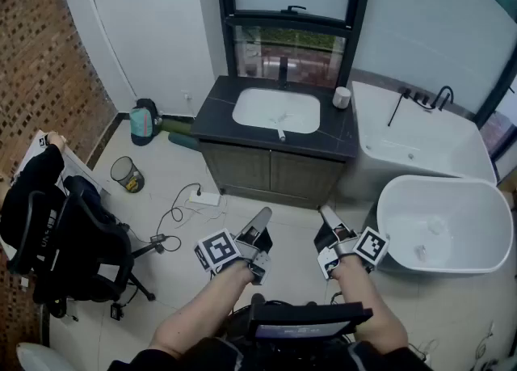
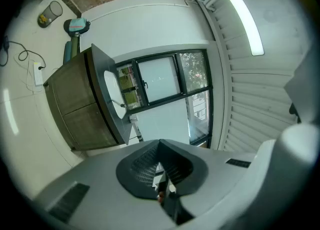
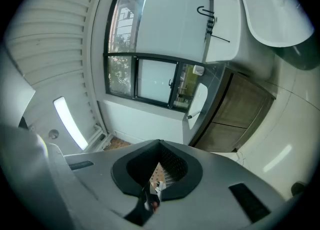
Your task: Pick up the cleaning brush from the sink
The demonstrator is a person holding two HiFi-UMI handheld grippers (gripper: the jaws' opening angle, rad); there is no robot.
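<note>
We find the cleaning brush (image 1: 280,128) as a thin pale sliver in the sink (image 1: 250,111), pointing at the front edge of the dark worktop (image 1: 214,115) near mid-width. It is too small to read well, but we judge it light, stiff and perhaps wet, best taken across its handle. The left gripper (image 1: 260,219) and right gripper (image 1: 327,217) hang well short of that edge, jaws pressed together on nothing.

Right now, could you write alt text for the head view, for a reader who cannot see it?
A person holds the left tongs and the right tongs, both shut and empty, far short of a dark vanity whose white sink holds the cleaning brush. An oval bathtub stands at right, an office chair at left.
</note>
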